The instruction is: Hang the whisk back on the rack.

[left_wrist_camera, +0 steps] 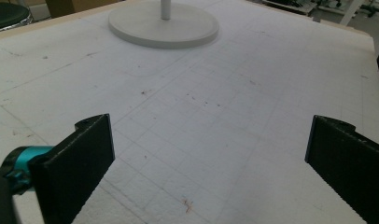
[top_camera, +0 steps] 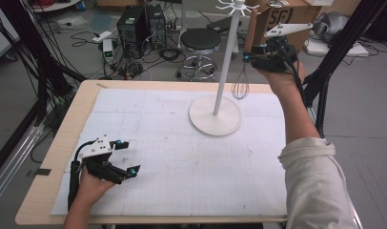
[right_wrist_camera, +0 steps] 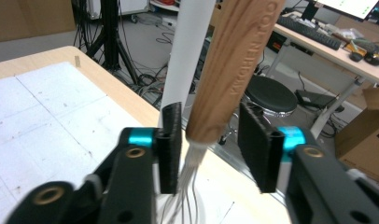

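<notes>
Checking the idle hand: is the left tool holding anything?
No: in the left gripper view, the left tool has its jaws wide apart with just the white mat between them.

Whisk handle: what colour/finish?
Light brown wood grain with embossed lettering on the whisk handle; the right gripper view shows it best.

High view overhead, forward-facing; 2 gripper views low (shared: stand (top_camera: 215,114))

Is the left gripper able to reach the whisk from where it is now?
Probably not without a long move. The left gripper sits low at the near left of the table, while the whisk hangs beside the white stand at the far right, between the right gripper's jaws.
</notes>
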A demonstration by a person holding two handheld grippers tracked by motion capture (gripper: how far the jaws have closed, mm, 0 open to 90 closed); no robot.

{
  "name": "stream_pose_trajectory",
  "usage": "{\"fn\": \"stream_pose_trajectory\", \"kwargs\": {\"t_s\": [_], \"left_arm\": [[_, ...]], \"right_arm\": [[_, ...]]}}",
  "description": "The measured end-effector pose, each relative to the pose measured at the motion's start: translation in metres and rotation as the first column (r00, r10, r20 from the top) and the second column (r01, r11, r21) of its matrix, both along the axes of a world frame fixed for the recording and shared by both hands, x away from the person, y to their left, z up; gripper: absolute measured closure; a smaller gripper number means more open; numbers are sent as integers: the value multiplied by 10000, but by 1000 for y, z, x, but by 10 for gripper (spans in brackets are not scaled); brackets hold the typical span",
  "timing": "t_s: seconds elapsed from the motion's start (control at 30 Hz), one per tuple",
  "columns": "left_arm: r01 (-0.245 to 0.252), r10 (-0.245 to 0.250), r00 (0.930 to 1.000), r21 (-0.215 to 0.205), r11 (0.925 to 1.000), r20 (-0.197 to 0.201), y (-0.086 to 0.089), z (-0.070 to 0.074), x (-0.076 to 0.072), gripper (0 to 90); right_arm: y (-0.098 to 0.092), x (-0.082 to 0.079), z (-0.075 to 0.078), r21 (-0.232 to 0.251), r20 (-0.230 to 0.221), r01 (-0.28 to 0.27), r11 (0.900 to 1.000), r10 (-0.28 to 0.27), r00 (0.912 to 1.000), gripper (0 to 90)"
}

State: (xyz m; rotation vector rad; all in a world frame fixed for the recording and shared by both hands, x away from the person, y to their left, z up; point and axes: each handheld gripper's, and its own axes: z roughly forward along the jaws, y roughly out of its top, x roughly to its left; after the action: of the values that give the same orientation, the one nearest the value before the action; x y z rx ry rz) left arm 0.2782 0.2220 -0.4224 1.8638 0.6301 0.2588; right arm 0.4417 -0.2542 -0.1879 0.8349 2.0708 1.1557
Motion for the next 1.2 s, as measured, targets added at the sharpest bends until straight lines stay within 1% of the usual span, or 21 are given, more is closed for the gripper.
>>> {"fn": "stream_pose_trajectory", "kwargs": {"t_s": [0.03,0.1,0.17,0.27,0.3,0.33,0.4,0.47,0.5,0.6,0.63,0.67,0.77,0.9,0.97,1.0,1.03,1.07,1.13,1.17,1.2], "left_arm": [[2,-2,10000,14,10000,1,0,0,0,19],[11,-11,10000,52,10000,-1,0,0,0,19],[7,-7,10000,67,10000,15,0,0,0,19],[19,-19,10000,49,10000,-1,0,0,0,19],[21,-21,10000,44,10000,-6,0,0,0,19],[26,-26,10000,39,10000,-1,0,0,0,19],[34,-34,10000,37,10000,10,0,0,0,19],[8,-8,10000,23,10000,-11,0,0,0,19],[20,-20,10000,18,10000,3,0,0,0,19],[44,-44,10000,30,10000,24,0,1,0,19],[45,-46,10000,36,10000,21,0,1,0,19],[34,-34,10000,53,10000,18,0,1,-1,19],[41,-42,10000,20,10000,20,0,1,-1,19],[54,-54,10000,6,10000,19,0,0,0,19],[39,-39,10000,-5,10000,1,0,0,0,19],[43,-43,10000,-6,10000,-2,0,0,0,19],[41,-41,10000,-8,10000,-3,0,0,0,19],[59,-59,10000,3,10000,-4,0,0,0,19],[68,-68,10000,-12,10000,6,0,0,0,19],[66,-66,10000,-15,10000,8,0,0,0,19],[55,-55,10000,-4,10000,17,0,0,0,19]], "right_arm": [[0,-1,0,22,49,-12,10000,12,10000,543],[-2,-2,1,111,-29,-19,9999,20,10000,509],[-4,-3,2,117,34,-54,9999,53,10000,487],[-8,-6,4,337,-20,-125,9994,126,9999,448],[-9,-8,5,415,-104,-208,9989,212,9997,434],[-10,-8,5,510,-72,-357,9981,361,9993,428],[-12,-12,7,643,-86,-482,9968,488,9988,411],[-13,-14,8,880,-109,-730,9934,743,9972,395],[-13,-16,8,1031,-238,-735,9920,763,9968,385],[-15,-18,7,1177,-284,-1005,9880,1045,9941,363],[-15,-19,6,1290,-366,-1039,9862,1094,9933,357],[-16,-20,5,1419,-411,-1158,9831,1227,9916,349],[-19,-23,1,1573,-498,-1382,9778,1476,9878,320],[-23,-26,-3,1809,-548,-1795,9670,1922,9798,264],[-24,-30,-6,1928,-547,-2127,9579,2270,9724,234],[-25,-32,-9,1982,-513,-2345,9517,2490,9671,230],[-25,-35,-11,1993,-496,-2411,9498,2555,9655,225],[-26,-36,-13,2037,-410,-2546,9454,2680,9625,213],[-28,-40,-19,2164,-558,-2680,9388,2859,9566,185],[-28,-41,-22,2236,-657,-2823,9329,3034,9506,155],[-29,-42,-25,2348,-757,-3037,9234,3288,9413,147]]}}
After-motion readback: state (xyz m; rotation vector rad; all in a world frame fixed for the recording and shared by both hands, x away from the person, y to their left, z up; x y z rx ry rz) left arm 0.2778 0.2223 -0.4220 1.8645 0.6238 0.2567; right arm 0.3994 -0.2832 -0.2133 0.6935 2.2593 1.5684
